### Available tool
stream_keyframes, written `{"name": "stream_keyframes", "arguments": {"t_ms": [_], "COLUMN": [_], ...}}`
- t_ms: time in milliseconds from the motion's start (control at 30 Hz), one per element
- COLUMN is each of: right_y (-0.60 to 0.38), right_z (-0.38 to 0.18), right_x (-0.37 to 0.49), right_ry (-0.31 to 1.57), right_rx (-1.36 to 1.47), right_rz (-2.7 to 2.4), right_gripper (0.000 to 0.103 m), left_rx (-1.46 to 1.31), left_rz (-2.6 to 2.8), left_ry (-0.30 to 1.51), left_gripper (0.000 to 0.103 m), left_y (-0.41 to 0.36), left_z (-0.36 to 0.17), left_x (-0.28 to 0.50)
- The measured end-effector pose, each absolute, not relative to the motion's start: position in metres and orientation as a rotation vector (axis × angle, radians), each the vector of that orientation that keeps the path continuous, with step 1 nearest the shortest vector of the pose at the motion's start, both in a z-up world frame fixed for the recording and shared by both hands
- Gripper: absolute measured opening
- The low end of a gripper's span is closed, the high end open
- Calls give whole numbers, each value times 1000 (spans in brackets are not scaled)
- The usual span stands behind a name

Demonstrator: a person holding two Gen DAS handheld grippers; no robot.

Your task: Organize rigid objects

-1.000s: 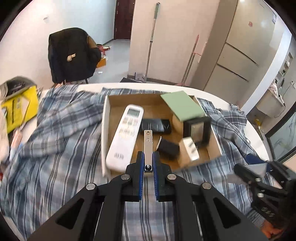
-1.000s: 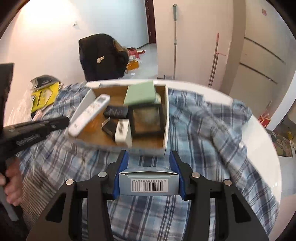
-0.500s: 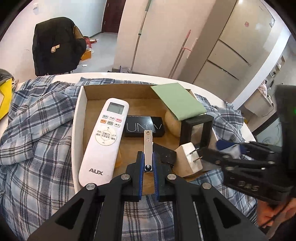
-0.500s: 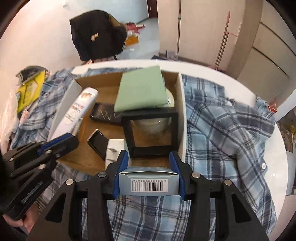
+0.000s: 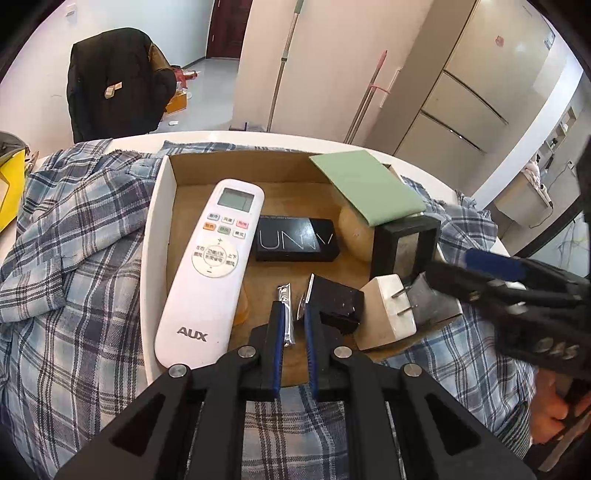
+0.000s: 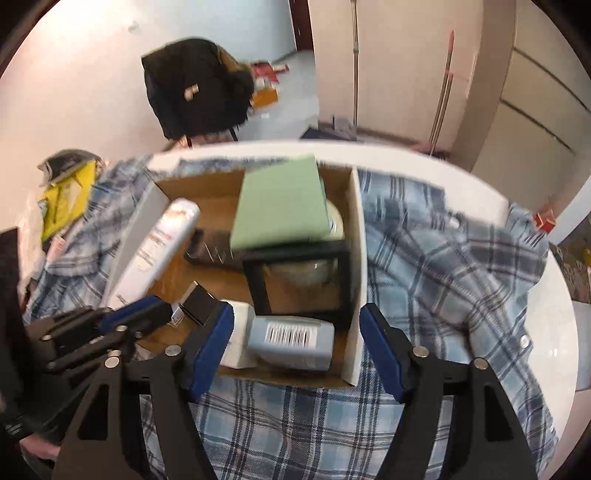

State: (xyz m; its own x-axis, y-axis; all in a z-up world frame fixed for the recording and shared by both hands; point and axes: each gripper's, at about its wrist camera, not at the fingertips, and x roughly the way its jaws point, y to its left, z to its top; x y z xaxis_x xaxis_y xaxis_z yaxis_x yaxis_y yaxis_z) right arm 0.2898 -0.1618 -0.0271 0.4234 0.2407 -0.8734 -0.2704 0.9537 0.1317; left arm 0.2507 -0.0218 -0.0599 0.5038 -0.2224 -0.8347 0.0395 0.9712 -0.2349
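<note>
Two claws hover at the cardboard box (image 5: pixel 157 236): right gripper (image 6: pixel 295 314) has just been opening, jaws wide, blue carton (image 6: pixel 291 341) lying free in the box's near right corner; left gripper (image 5: pixel 293 308) narrowly parted, nail clipper (image 5: pixel 286 317) leaning on one pad; remote (image 5: pixel 214 266) beyond.

Setting: a lived-in home, open living or dining area. Evidence: round white tabletop (image 5: pixel 207 138) covered with a plaid shirt (image 5: pixel 74 236); chair with a dark jacket (image 5: pixel 118 81) draped over it; mop and broom (image 5: pixel 286 62) leaning on the wall; tall built-in cabinets (image 5: pixel 476 85); dark wooden door (image 5: pixel 227 27) at the far end; small clutter on the grey floor (image 5: pixel 195 96) beyond.
</note>
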Motion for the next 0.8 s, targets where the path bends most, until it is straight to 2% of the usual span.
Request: {"name": "stream_keyframes", "arguments": {"t_ms": [267, 433, 467, 533, 600, 700, 800], "right_y": [-180, -186, -186, -189, -192, -200, -207], "right_z": [17, 40, 40, 41, 47, 62, 83], "right_x": [273, 248, 243, 234, 222, 202, 178], "right_ry": [964, 857, 843, 820, 785, 718, 605], "right_rx": [-32, -59, -82, -110, -95, -37, -4], "right_rz": [271, 270, 268, 234, 241, 269, 237], "right_gripper": [69, 71, 71, 71, 71, 71, 73], "left_rx": [-192, -102, -86, -86, -112, -151, -123], "left_rz": [-155, -128, -124, -124, -119, -115, -94], "left_ry": [990, 886, 851, 793, 710, 559, 483], "left_gripper": [10, 11, 15, 30, 61, 65, 69], "left_y": [-19, -25, -26, -26, -21, -11, -10], "left_z": [-44, -8, 2, 18, 36, 62, 83], "left_x": [244, 218, 210, 199, 184, 158, 136]}}
